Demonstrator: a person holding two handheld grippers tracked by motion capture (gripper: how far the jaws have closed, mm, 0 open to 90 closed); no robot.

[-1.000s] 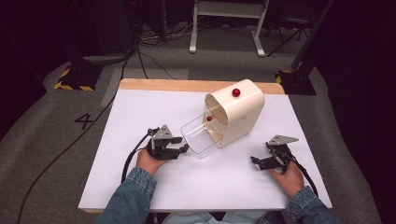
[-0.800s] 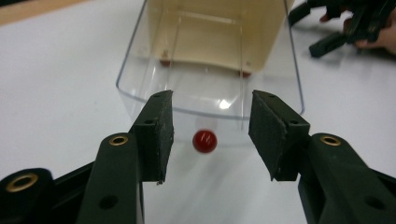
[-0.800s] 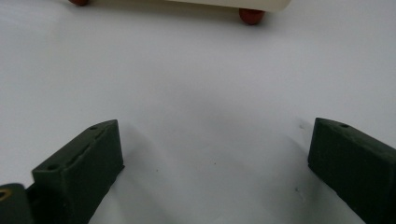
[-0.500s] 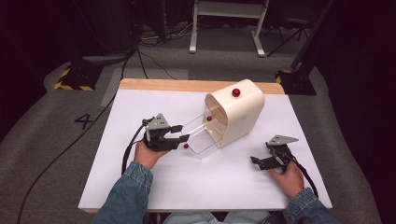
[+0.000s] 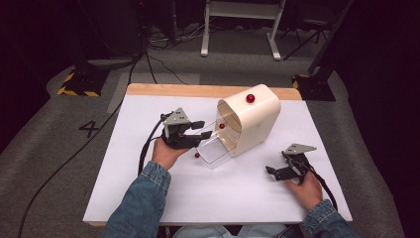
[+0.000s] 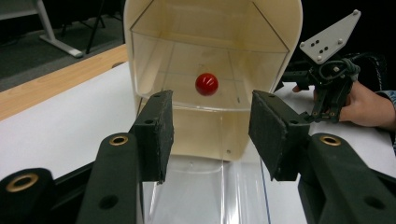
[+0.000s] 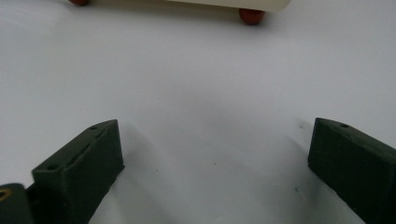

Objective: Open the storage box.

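The cream, round-topped plastic bread-box-like housing (image 5: 251, 124) stands toward the back of the white table top (image 5: 148, 198), its clear plastic front flap (image 5: 212, 151) swung down and out toward the person, a small red knob (image 6: 206, 84) visible on its inner clear panel. Since a second ago the left gripper (image 5: 198, 130) has lifted from the flap's low front edge to the level of the housing's mouth; its jaws stand partly apart with nothing pressed between them, so the flap looks released or about to be re-gripped higher. The right gripper (image 5: 277, 172) rests on the table, jaws wide and empty, unmoved. Bare table lies in front; the wooden back edge (image 5: 188, 90) sits just behind the housing.
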